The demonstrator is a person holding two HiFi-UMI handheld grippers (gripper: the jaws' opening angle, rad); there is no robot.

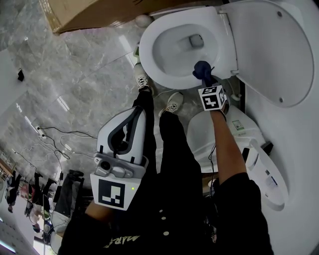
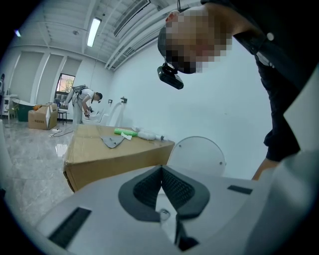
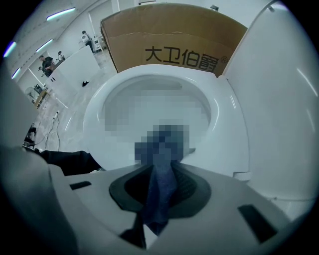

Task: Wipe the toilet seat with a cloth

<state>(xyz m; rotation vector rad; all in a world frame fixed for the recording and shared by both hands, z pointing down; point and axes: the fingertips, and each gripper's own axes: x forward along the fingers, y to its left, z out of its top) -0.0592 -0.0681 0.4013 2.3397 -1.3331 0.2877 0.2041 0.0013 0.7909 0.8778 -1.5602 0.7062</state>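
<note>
Tongs (image 1: 203,75) on outstretched right arm (image 1: 225,144) pin cloth (image 1: 201,66) against toilet seat (image 1: 148,56).

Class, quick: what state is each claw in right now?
Left claw: closed, empty.
Right claw: closed on the blue cloth.

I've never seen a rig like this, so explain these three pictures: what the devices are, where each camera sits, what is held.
No robot here: a person holds a two-fingered gripper in each hand. One picture comes from a camera on the person's head, looking down; the other two from cameras riding on each gripper, looking along its fingers. The right gripper is shut on a dark blue cloth at the rim of the white toilet seat; the lid is up. The left gripper is shut and empty, held near the person's legs. A cardboard box stands beyond the seat.
</note>
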